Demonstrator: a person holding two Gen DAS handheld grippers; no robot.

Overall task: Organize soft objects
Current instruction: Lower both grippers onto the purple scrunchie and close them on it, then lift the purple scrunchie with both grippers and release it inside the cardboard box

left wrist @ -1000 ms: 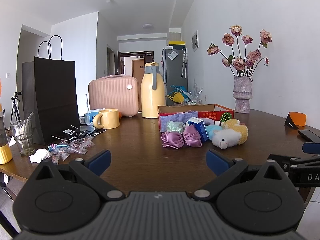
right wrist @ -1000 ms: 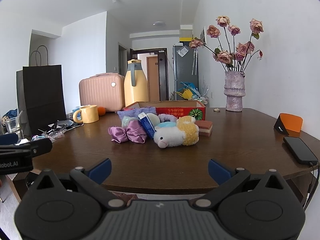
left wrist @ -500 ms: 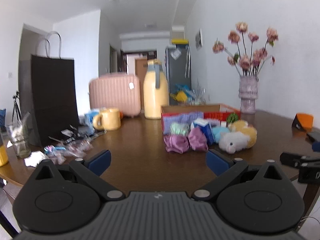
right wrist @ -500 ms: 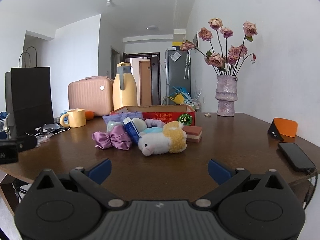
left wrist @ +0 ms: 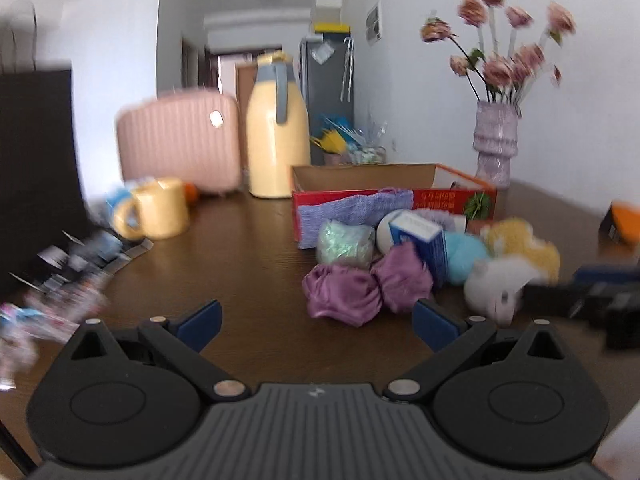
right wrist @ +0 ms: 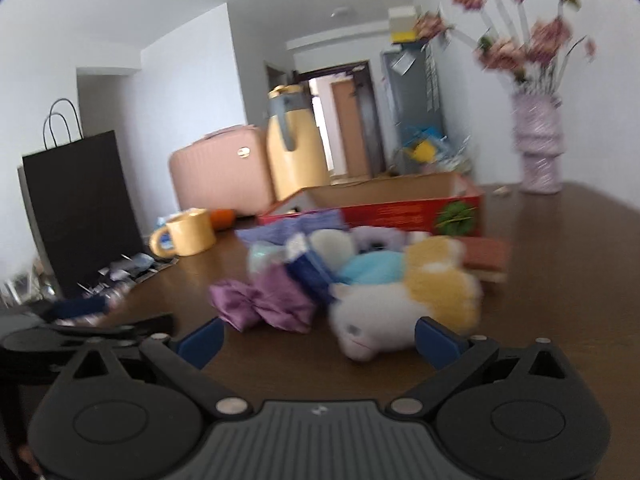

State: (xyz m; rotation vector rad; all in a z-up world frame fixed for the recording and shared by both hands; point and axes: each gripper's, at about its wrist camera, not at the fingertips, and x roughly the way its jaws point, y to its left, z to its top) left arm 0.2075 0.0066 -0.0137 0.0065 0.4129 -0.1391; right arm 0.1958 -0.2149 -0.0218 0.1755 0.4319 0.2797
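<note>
right, i have my left gripper (left wrist: 316, 322) and right gripper (right wrist: 318, 338) both spread wide and empty above the brown table (left wrist: 248, 268). the soft pile sits in front of the red box (right wrist: 400, 210): purple satin bow (left wrist: 366, 286), white plush sheep (right wrist: 376, 330) nearest my right fingers. a blue carton (left wrist: 424, 240) leans among them, with a yellow mug (left wrist: 160, 208) and yellow jug (left wrist: 276, 140) off to the left.

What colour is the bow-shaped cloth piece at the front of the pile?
Purple, with a satin shine. The bow-shaped cloth shows best in the left wrist view.

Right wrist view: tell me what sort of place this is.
Probably a lived-in apartment, at a dining table: a fridge stands by the hallway door, and a pink suitcase and a vase of flowers sit on the table.
</note>
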